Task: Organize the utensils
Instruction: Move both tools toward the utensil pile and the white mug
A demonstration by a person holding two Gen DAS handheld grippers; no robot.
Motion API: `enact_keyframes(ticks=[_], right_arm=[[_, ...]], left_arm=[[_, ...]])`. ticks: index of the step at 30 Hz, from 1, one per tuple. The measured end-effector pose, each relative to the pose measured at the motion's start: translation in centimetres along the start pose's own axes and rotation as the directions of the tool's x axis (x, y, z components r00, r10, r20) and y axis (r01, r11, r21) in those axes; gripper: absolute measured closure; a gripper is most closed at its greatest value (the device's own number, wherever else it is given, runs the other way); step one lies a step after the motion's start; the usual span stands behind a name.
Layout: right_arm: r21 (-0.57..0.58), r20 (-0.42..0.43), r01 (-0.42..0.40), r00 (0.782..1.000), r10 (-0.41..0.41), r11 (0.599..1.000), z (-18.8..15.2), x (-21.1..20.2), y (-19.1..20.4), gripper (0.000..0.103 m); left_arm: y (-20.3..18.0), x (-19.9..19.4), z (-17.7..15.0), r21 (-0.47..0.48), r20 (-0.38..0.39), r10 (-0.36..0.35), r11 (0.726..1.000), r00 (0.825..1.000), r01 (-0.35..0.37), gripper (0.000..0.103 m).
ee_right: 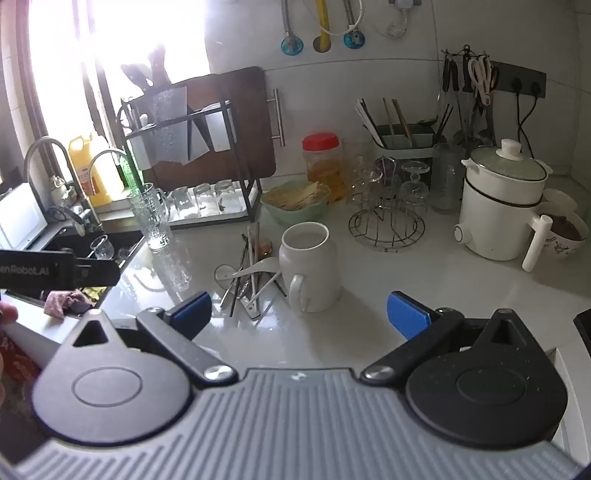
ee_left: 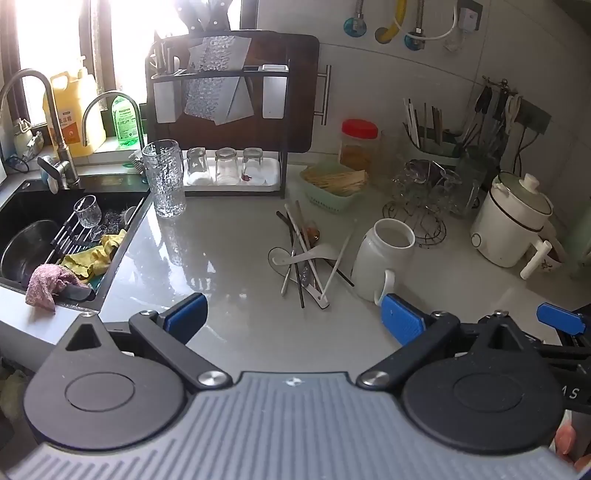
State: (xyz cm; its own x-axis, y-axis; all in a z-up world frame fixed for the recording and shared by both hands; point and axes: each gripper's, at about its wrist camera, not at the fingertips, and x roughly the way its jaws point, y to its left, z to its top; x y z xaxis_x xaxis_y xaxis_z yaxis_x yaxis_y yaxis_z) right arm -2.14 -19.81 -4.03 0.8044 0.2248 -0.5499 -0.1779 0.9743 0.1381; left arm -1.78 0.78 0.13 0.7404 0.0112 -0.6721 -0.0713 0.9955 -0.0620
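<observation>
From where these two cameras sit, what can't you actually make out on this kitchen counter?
- Pile of utensils: both views; the pieces overlap, so no exact count.
- White mug: right wrist view; it hides the pile's right edge, and its bottom inside is unseen.
- Window: both views; glare washes it out.
- Sink: left wrist view; cut off by the picture's edge.
- Bottle labels: too small to read.

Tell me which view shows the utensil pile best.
Left wrist: the utensil pile lies fully exposed beside the white mug. In the right wrist view, the same pile sits partly behind the mug.
</observation>
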Motion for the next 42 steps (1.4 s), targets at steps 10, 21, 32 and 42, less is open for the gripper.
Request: enact_keyframes(ticks=[10,21,32,42], right_arm=[[-0.001,0.003,-0.007,1.000,0.007,1.000,0.0,-0.4,0.4,0.000],[0.014,0.010,-0.031,0.999,0.031,0.999,0.0,-1.2,0.4,0.000],[0.024,0.023,-0.030,0.999,0.029,0.999,0.2,-2.3,0.2,0.000],[0.054,0.047,-0.032,0.998,0.030,0.998,0.2,-2.8,-0.1,0.000]], left_arm=[[0.6,-0.8,-0.1,-0.003,0.006,-0.014,1.000,1.000,0.014,0.001],[0.7,-1.2,0.0,-0.004,-0.007,-0.043,0.999,0.999,0.043,0.001],[0.3,-1.4,0.5,0.015,-0.036,-0.070,0.997,0.997,0.071,0.001],[0.0,-2.3,0.9,0.031,-0.012,-0.070,0.997,0.997,0.070,0.001]])
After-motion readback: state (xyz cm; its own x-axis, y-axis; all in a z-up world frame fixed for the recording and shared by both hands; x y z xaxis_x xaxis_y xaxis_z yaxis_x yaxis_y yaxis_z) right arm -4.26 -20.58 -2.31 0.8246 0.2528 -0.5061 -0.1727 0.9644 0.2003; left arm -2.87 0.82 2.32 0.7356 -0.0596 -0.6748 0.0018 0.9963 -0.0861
